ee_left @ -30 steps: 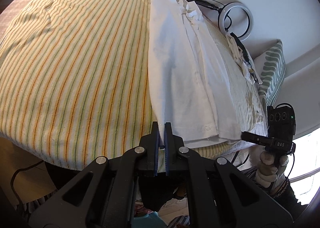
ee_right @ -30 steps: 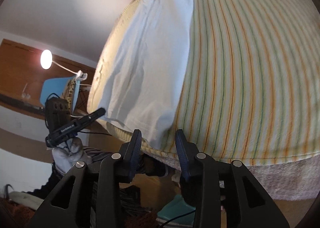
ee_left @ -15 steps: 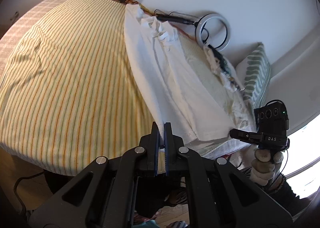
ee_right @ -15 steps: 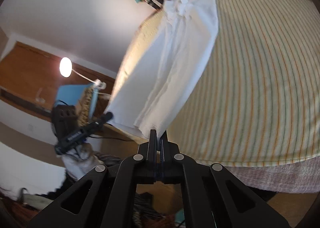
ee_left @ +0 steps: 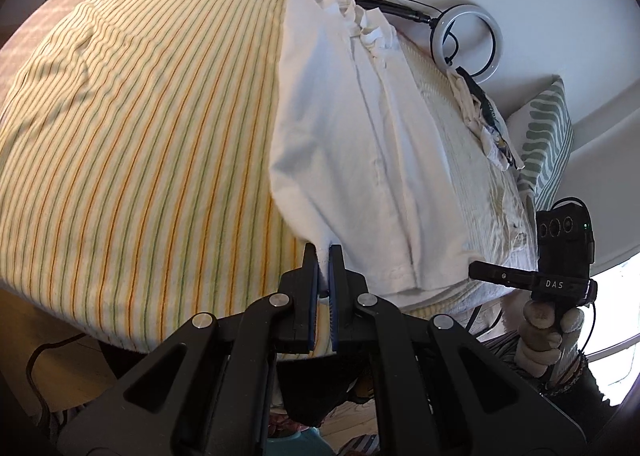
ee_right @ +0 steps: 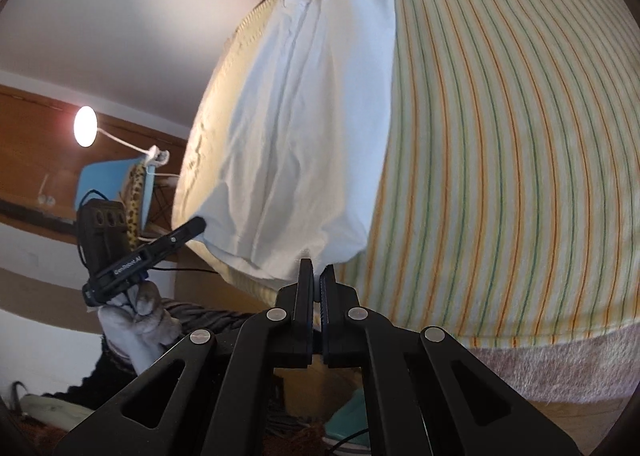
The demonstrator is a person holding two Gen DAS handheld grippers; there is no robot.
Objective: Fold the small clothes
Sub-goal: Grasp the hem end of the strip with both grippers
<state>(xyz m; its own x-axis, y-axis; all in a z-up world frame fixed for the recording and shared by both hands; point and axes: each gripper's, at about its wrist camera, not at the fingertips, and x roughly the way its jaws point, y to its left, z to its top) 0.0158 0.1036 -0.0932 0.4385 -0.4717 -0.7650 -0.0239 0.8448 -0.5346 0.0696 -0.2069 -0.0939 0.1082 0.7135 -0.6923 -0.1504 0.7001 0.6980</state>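
2 grippers are now clamping the shirt [ee_left: 360, 144]: your right gripper [ee_right: 317, 288], open a sec ago, is pinching 1 hem corner; left gripper [ee_left: 324, 268] is gripping the other. Shirt's lying on the bed [ee_left: 140, 136], hem at the near edge, ready to lift & fold.

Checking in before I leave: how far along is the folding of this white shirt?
Done: the white shirt lies narrowed lengthwise on the striped sheet. In hand: the left hand-held gripper and right hand-held gripper each pinch a hem corner. Left: folding the hem up toward the collar.
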